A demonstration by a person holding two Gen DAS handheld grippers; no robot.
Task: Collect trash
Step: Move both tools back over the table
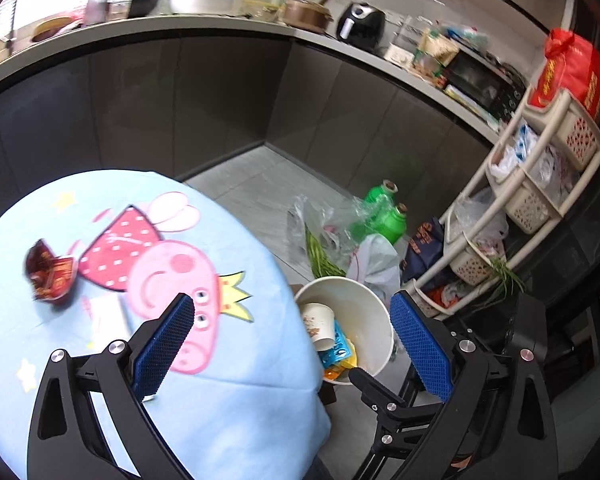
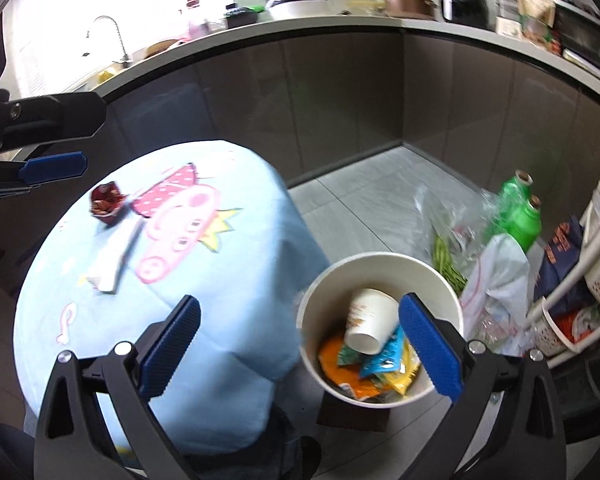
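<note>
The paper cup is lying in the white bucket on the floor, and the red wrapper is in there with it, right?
Not quite. The paper cup does lie in the white bucket, but the red wrapper sits on the blue tablecloth, as the right wrist view shows.

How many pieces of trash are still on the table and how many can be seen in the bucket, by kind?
On the table:
Red wrapper: 1
White paper piece: 1
In the bucket:
Paper cup: 1
Coloured wrappers: several, overlapping, cannot count exactly
Total countable: 3

Grey cabinets point(image 2: 340, 92) under a cluttered counter point(image 2: 420, 26); tiled floor point(image 2: 360, 200).
</note>
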